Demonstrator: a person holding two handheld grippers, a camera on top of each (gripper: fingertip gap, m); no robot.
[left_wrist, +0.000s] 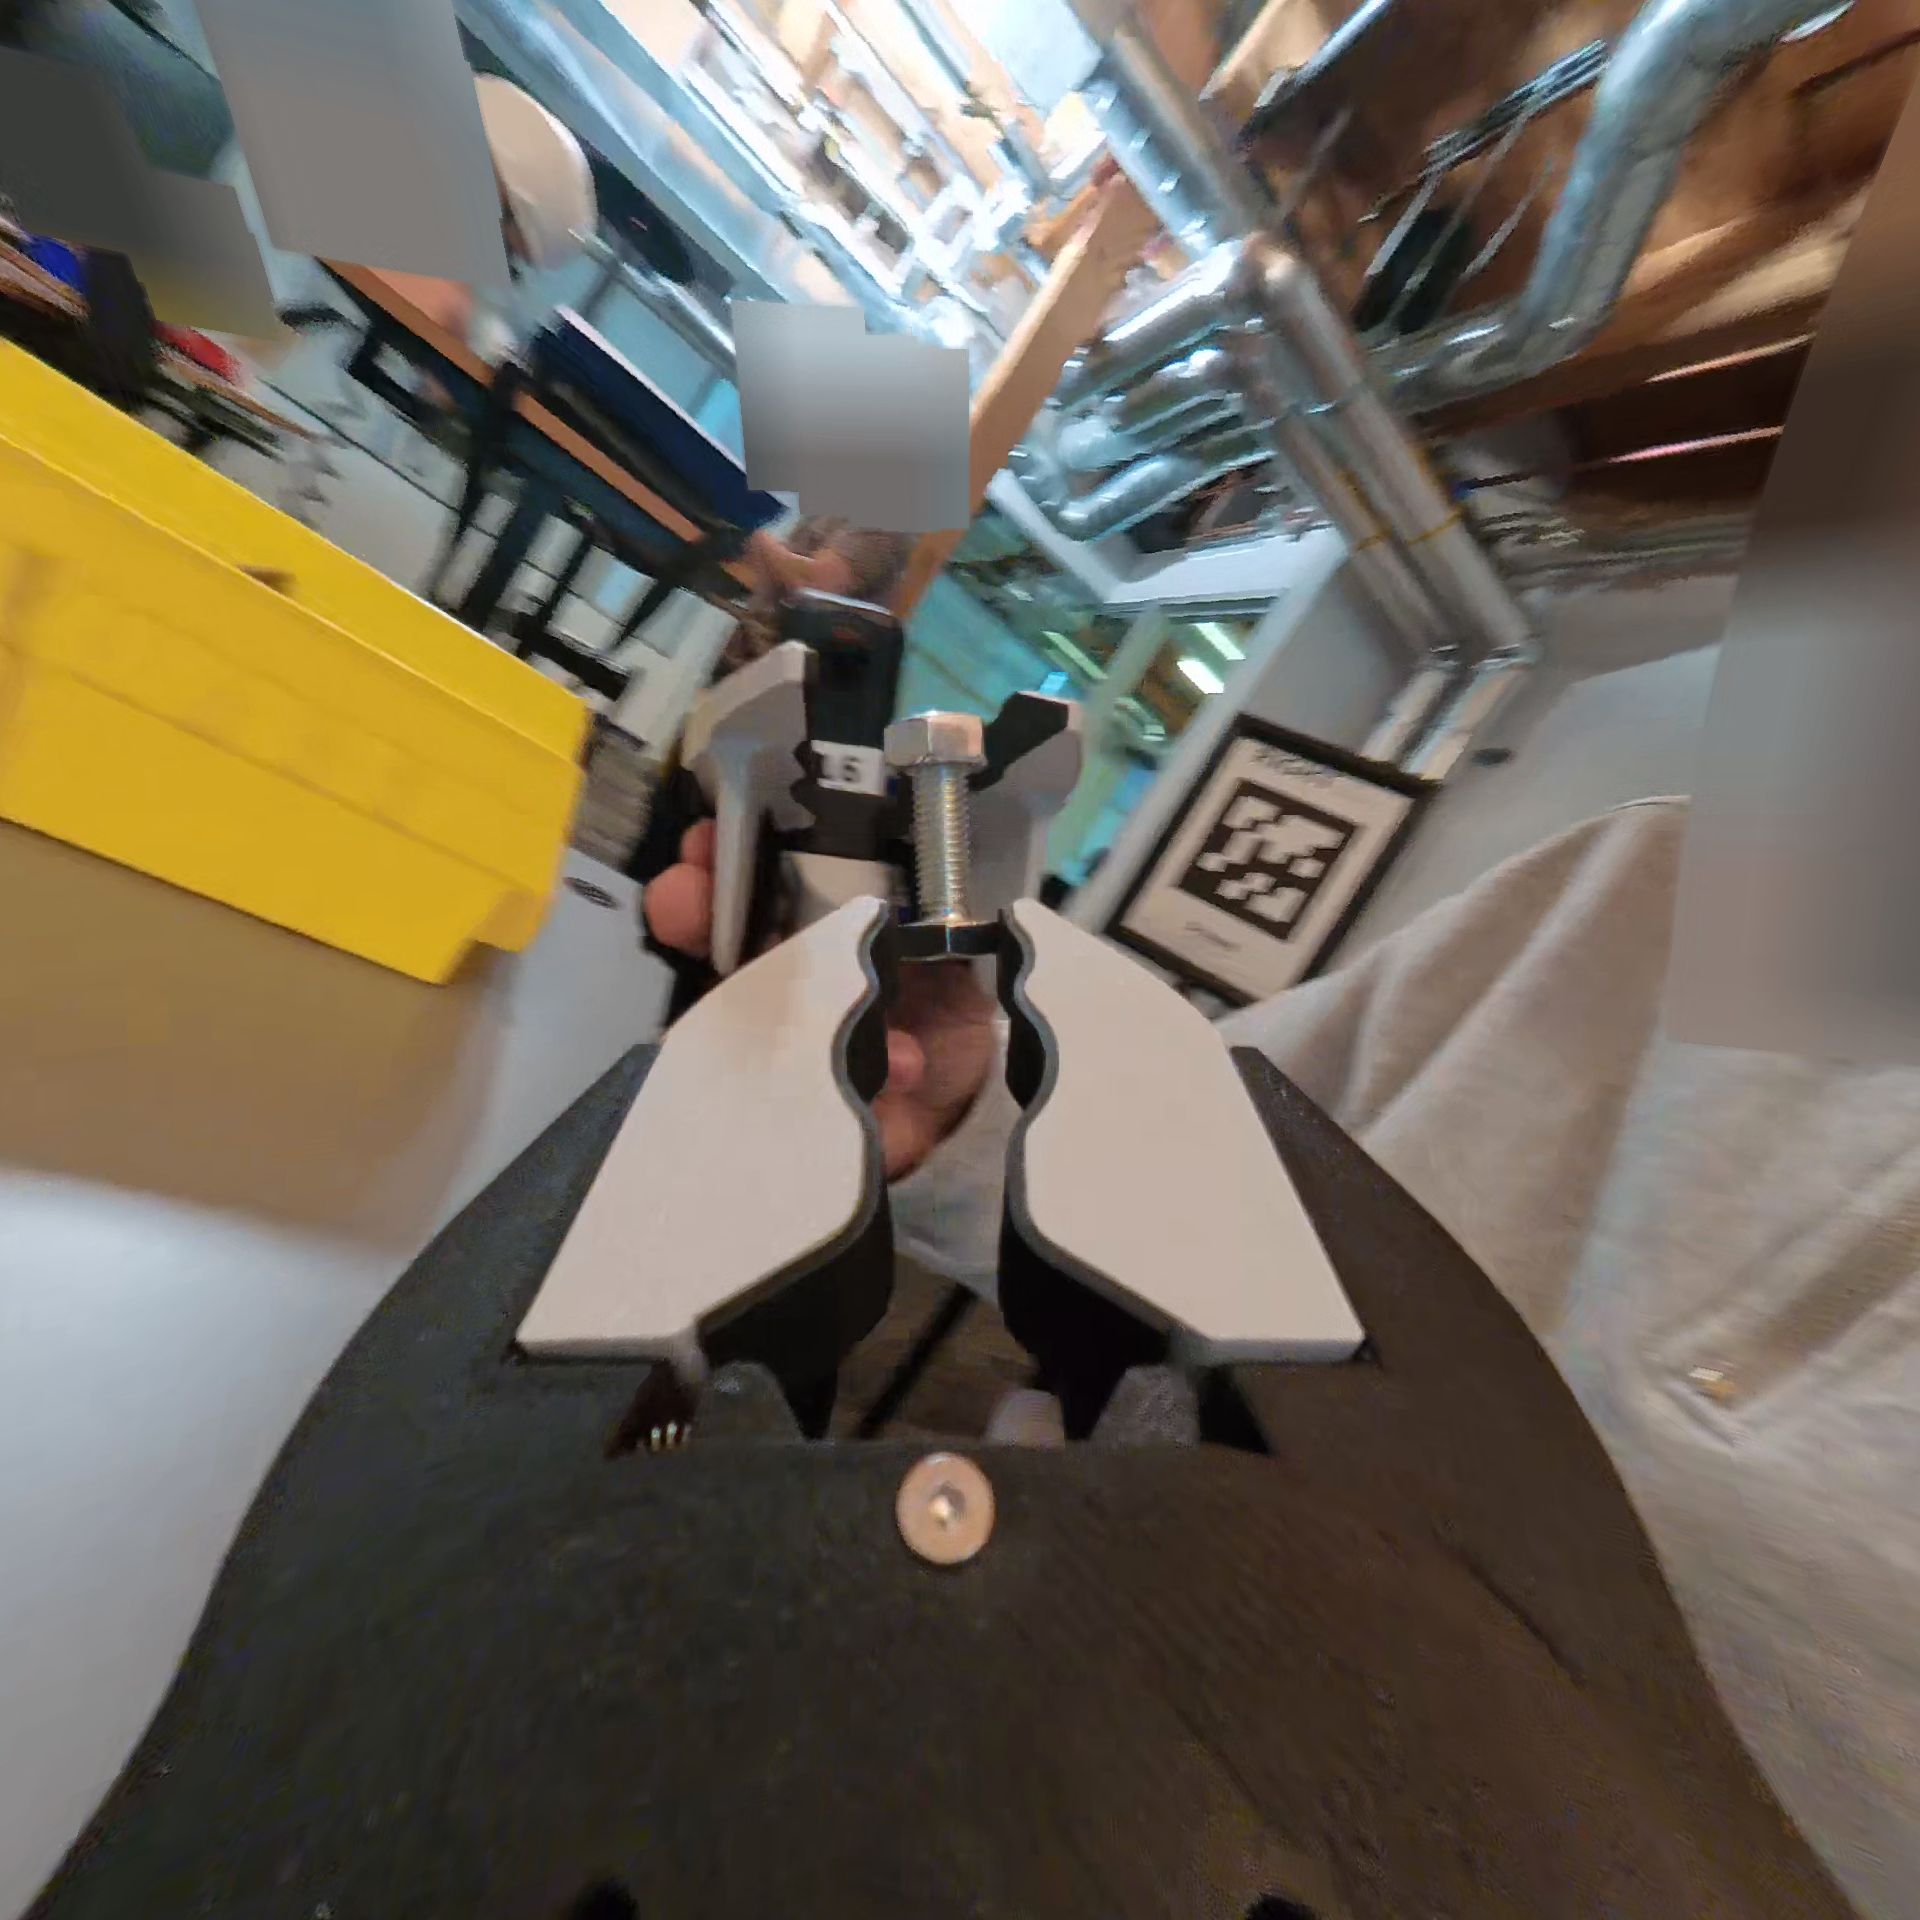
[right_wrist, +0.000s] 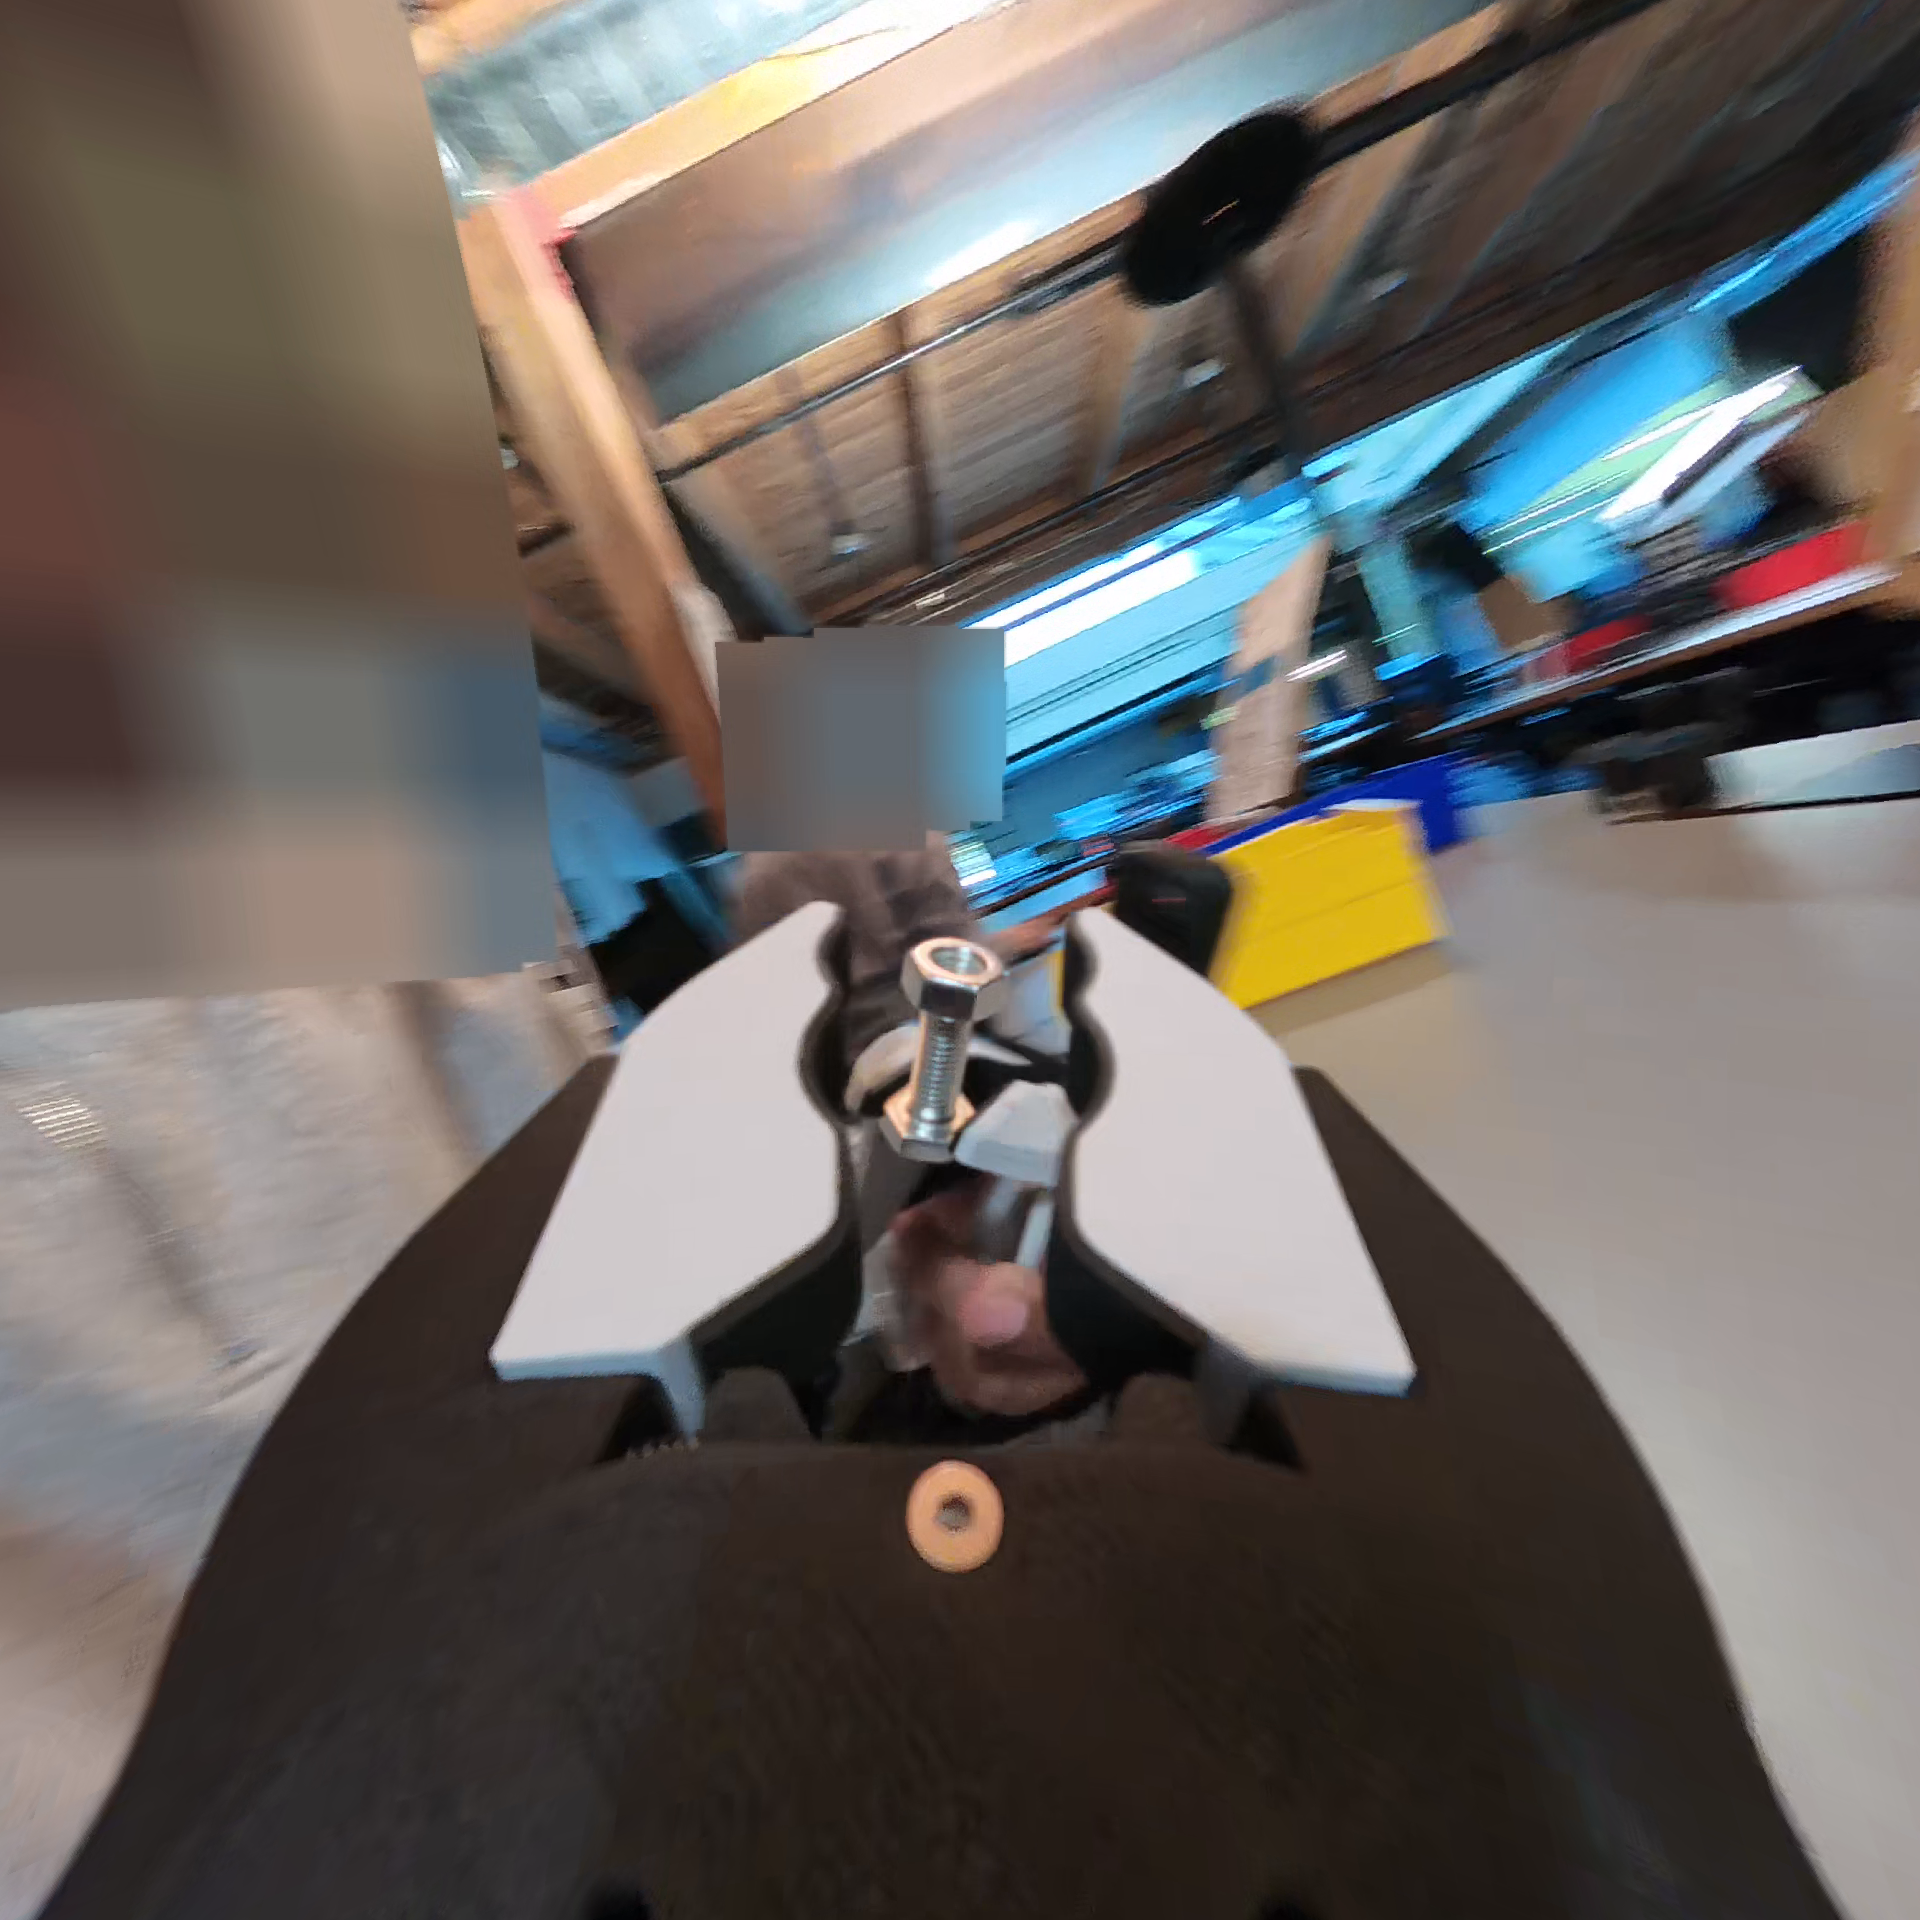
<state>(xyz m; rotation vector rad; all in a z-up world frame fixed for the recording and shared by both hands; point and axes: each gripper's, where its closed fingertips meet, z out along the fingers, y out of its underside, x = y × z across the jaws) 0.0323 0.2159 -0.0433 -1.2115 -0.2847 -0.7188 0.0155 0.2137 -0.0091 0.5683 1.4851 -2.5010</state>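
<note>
The left gripper (left_wrist: 948, 925) was seen clamped at its very fingertips on the lower hex end of a steel bolt (left_wrist: 940, 831), and the bolt was held upright in the air, well above the desk (left_wrist: 208, 1039). Only a thin edge of that hex was caught between the jaws, and the threaded shank and the upper hex end stood free above them. It could not be told which end was the head and which a nut.

The right gripper (right_wrist: 956, 925) was held wide, its two fingers set either side of the bolt with clear gaps and no contact shown. A yellow bin (left_wrist: 260, 727) was left on the desk to the left, and a grey cloth (left_wrist: 1558, 1039) lay to the right.

The risk was judged to lie in that shallow pinch. With so little metal gripped, the bolt could be tipped or levered out by a sideways knock from a right finger. An off-centre closure on the upper hex could twist the bolt loose below. Once dropped, it could be lost in the cloth's folds. Both views were blurred, so alignment was hard to judge.
</note>
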